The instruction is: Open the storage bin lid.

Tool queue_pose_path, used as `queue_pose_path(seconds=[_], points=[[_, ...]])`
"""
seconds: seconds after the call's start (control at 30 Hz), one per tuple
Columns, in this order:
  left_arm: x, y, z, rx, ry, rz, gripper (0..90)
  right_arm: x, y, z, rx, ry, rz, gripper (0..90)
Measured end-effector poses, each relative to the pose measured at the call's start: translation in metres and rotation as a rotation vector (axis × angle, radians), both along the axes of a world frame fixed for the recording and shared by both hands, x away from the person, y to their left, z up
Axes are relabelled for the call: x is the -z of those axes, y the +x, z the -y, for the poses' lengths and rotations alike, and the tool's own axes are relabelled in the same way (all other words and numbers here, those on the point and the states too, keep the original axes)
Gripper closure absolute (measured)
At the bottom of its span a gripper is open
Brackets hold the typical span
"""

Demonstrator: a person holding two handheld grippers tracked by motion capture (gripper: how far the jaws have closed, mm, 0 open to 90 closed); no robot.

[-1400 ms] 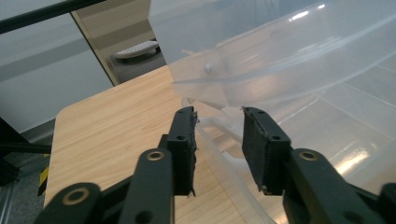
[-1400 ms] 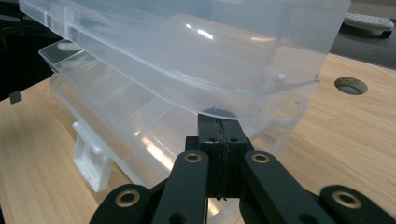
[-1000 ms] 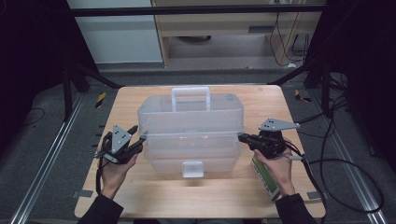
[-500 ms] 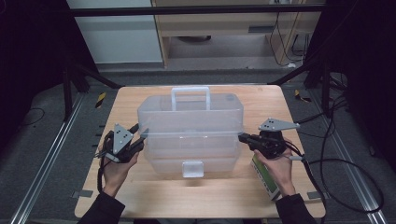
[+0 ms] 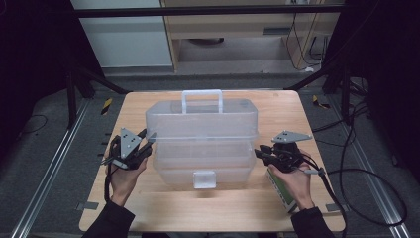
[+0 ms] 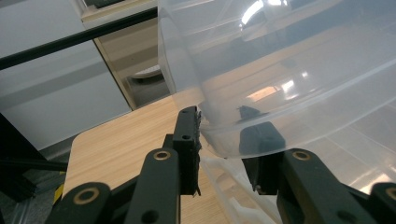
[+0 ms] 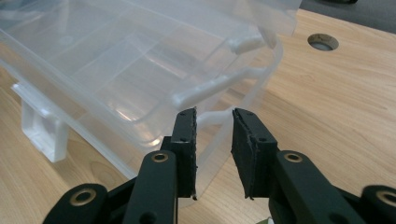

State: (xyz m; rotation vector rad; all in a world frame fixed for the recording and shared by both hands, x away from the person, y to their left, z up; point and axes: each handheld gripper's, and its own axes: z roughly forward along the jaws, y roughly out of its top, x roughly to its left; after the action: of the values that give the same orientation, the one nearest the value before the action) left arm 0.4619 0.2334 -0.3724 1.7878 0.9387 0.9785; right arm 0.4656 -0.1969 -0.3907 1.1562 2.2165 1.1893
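step judged: opening the clear box point(image 5: 203, 136), mid-table point(image 5: 277, 104), centre of high view; lid looks partly raised. left gripper point(image 6: 219, 135) at frame left, jaws straddling the lid's rim, whether pinching it cannot tell. right gripper point(image 7: 214, 135) at frame right, jaws spread, nothing between, just beside the box's end wall. next probably calls for an even lift at both ends. forearms in from bottom edge, hands level, grippers angled inward.

Clear plastic toolbox point(image 5: 203, 141) stands mid-table, lid raised.
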Motion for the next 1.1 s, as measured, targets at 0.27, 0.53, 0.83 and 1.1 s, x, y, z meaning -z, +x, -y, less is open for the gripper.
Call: queue_pose_path(seconds=[0.27,0.53,0.83,1.1], points=[[-0.004,0.003,0.0,-0.005,-0.002,-0.01,69.1,0.012,0.004,-0.005,0.007,-0.028,-0.037,69.9],[-0.007,0.007,0.0,-0.009,-0.003,-0.015,70.0,0.019,0.007,-0.012,0.016,-0.044,-0.062,72.4],[-0.01,0.012,0.0,-0.015,-0.001,-0.02,71.4,0.02,0.008,-0.013,0.011,-0.027,-0.08,77.4],[-0.013,0.019,0.001,-0.028,-0.003,-0.025,73.2,0.02,0.007,-0.013,0.01,-0.03,-0.079,77.2]])
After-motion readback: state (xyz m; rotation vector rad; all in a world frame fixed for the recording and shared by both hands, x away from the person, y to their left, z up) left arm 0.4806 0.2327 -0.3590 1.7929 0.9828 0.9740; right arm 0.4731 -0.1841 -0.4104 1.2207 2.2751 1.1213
